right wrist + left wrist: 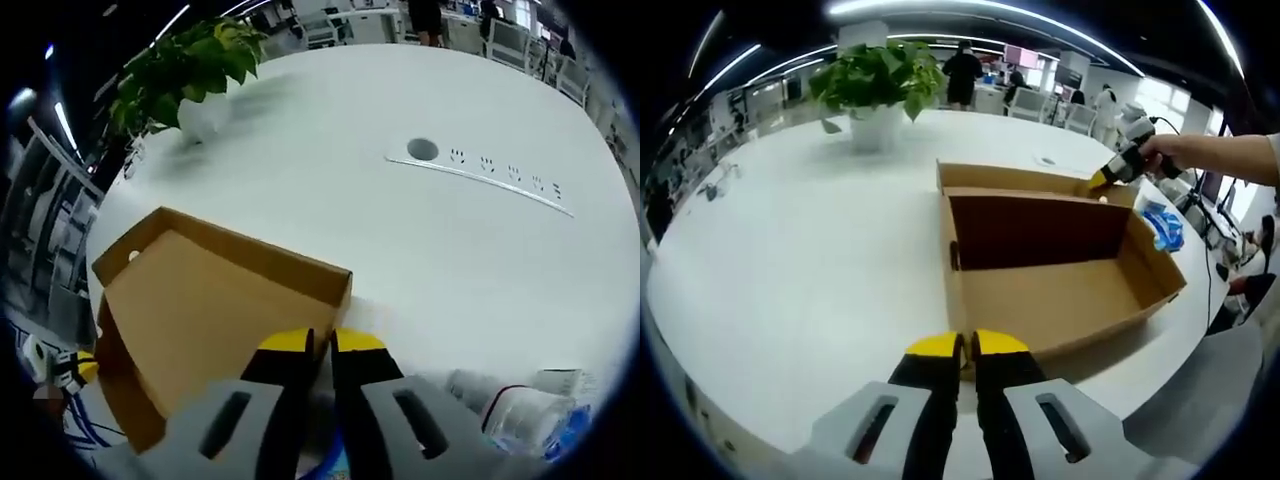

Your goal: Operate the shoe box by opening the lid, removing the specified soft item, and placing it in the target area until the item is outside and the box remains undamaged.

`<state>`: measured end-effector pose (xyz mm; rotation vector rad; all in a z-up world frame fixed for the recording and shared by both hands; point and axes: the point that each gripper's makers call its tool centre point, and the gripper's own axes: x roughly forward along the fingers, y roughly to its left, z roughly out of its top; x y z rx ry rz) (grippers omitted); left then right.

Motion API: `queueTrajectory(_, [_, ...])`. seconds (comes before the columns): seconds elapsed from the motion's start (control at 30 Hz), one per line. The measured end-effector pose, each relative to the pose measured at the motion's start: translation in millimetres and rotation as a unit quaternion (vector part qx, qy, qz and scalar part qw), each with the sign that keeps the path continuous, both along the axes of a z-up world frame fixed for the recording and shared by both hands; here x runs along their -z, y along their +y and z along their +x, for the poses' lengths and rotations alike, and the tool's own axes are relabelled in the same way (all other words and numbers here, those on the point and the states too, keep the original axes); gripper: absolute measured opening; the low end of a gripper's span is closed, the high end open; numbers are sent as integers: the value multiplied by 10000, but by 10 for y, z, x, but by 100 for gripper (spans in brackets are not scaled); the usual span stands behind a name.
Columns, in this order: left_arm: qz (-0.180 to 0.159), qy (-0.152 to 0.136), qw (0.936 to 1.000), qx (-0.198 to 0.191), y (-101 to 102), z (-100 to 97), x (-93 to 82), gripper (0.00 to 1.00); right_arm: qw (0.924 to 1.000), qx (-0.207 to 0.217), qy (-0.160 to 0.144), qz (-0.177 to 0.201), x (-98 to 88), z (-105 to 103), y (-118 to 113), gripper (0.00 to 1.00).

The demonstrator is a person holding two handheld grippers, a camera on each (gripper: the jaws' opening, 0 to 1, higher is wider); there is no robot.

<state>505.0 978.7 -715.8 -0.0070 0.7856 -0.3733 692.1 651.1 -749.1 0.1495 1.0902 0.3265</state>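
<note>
Box (1060,270) lies open on the table (810,260), long axis running away rightward from the left gripper (967,345). Lid (210,300) stands raised. Both grippers' jaws nearly closed, the right gripper (320,342) at the lid's edge.

Each claw (967,347) (322,343) is black, yellow-tipped, on grey slotted mounts.

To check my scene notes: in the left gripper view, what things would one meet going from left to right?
Potted plant → cardboard shoe box → right gripper at the box's far corner → blue item on the table beside the box.
</note>
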Motion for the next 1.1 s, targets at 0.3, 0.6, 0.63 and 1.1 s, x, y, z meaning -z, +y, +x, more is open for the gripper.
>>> queueTrajectory(0.3, [-2,-9,10000,-40,-1,-5,4,1,9996,191,-197,67,-158,37,-17,3])
queueTrajectory(0.6, [-15,13,10000,-34,-3,-13,4,1,9988,221,-415,139,-354,-8,-1,2])
queueTrajectory(0.63, [-16,14,10000,-36,-1,-13,4,1,9987,221,-445,144,-380,-15,2,2])
queueTrajectory(1.1, [-32,4,10000,-43,1,-15,4,1,9958,231,-843,270,-702,-91,17,1])
